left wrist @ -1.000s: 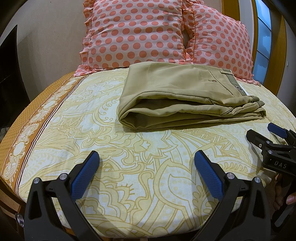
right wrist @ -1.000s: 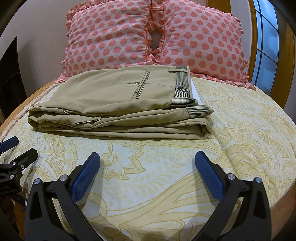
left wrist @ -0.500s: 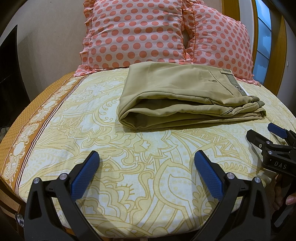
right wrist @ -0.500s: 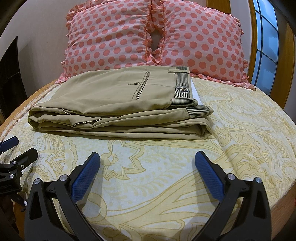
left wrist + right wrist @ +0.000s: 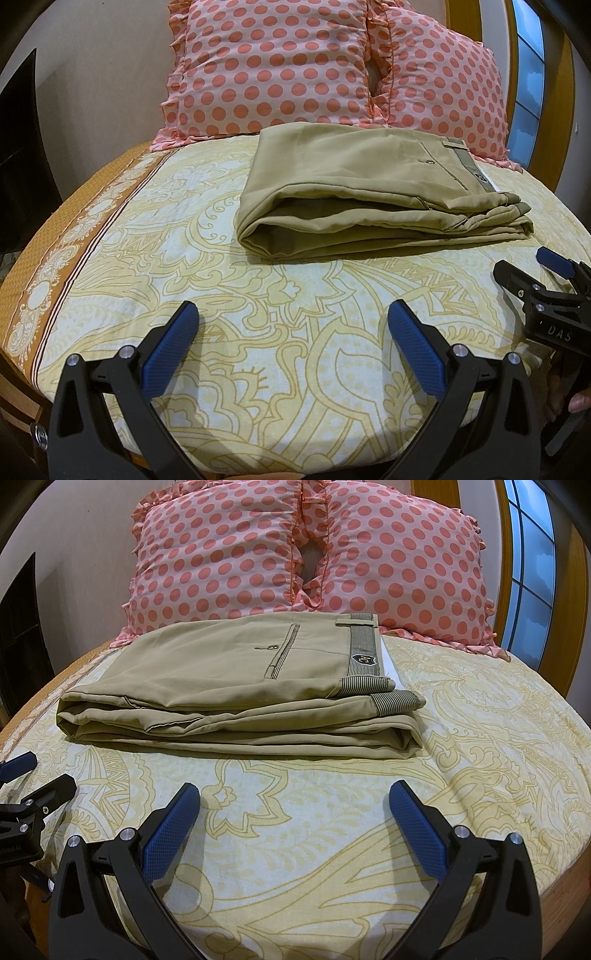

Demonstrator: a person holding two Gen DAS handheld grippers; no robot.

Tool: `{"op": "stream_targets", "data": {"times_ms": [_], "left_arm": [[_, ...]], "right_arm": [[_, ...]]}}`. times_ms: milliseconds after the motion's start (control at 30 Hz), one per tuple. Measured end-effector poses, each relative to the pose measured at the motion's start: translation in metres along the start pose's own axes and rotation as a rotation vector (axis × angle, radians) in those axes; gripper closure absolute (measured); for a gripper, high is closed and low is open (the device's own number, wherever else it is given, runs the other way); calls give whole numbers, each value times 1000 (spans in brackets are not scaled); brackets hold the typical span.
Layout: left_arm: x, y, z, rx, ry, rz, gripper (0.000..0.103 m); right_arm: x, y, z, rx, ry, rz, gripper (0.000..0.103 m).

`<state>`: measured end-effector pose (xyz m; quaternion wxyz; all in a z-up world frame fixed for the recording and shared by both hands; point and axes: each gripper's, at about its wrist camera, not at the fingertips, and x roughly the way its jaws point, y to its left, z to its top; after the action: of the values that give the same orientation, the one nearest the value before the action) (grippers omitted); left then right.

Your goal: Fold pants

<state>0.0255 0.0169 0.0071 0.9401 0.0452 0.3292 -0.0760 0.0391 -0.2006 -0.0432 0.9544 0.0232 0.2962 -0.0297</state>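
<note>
Two grippers, both spread wide, nothing between the blue pads on either one. Left gripper [image 5: 291,332] hovers over the near part of the bedsheet [image 5: 229,306], fingers apart with only printed sheet showing in the gap; cannot tell if the tips touch the fabric. Right gripper [image 5: 293,812] same pose, jaws wide, holding nothing, sheet visible between its pads [image 5: 417,830].

Pants [image 5: 236,686] are khaki, folded into a flat stacked bundle lying on the bed, well ahead of both grippers and apart from them. Striped waistband [image 5: 364,648] with a small badge sits at the bundle's right end, back pocket facing up. Rounded fold edge is on the left end in the left wrist view [image 5: 258,236]. Layered edges face the cameras.

Behind the pants, two pink polka-dot pillows [image 5: 221,557] lean against the wall, side by side, touching each other; the far edge of the pants lies just beside them.

In the left view the other gripper shows at the right edge; in the right view the other gripper shows at the left edge. Window [image 5: 532,565] at far right.
</note>
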Motion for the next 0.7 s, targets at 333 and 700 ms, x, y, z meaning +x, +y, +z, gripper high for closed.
{"op": "stream_targets", "data": {"times_ms": [333, 700], "left_arm": [[1, 1, 0, 0, -1, 0, 2], [1, 1, 1, -2, 1, 2, 2]], "right_arm": [[0, 0, 0, 1, -2, -1, 1], [1, 0, 0, 1, -2, -2, 1]]}}
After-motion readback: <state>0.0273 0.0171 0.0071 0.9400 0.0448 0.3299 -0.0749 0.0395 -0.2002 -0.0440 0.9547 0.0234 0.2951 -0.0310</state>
